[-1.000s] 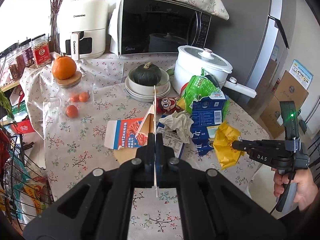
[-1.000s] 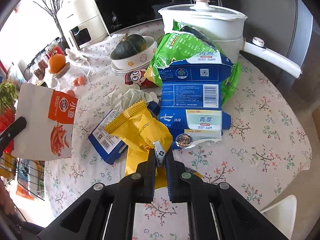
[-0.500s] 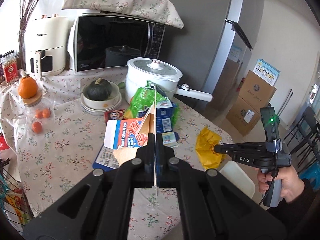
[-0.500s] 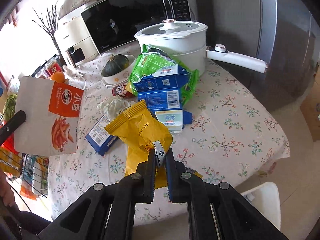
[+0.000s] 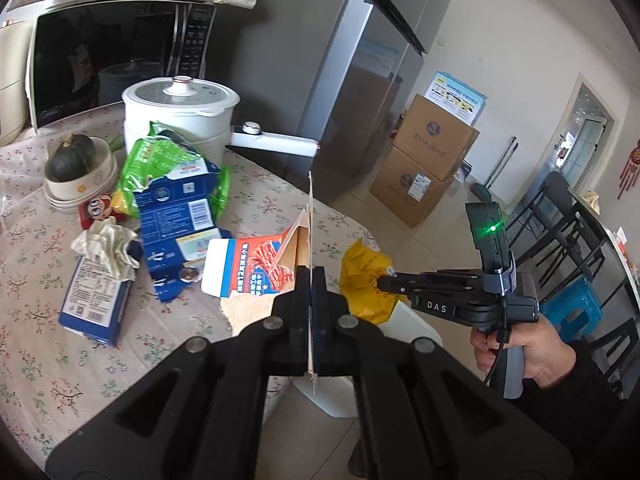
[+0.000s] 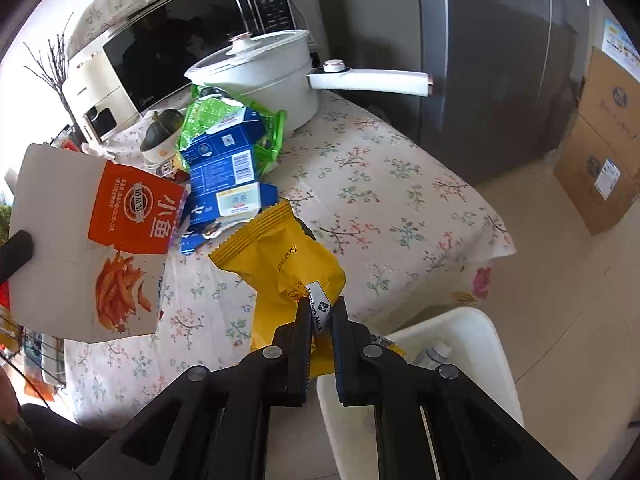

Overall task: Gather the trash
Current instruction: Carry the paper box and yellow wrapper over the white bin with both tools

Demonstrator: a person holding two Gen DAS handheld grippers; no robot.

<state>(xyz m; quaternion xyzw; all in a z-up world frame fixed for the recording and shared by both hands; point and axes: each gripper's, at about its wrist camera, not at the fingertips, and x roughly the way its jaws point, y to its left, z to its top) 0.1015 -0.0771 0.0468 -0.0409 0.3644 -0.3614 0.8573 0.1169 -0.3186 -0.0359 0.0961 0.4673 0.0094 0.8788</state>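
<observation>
Currently left gripper [image 5: 310, 276] is pinching a flattened white-and-orange cardboard carton [image 6: 96, 248], held edge-on above the table's [image 6: 400, 184] near edge. Right gripper [image 6: 322, 312] is clamping a crinkled glossy yellow snack bag [image 6: 288, 264], "Member's Mark" label legible, hanging past the table's corner over an open white plastic bin [image 6: 476, 328]. Remaining trash is sitting mid-table.

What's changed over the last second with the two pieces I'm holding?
Both grippers carried their loads off the table toward the white bin. The left gripper keeps the flattened carton, the right gripper the yellow bag. Nothing released; the trash on the table is unmoved.
</observation>
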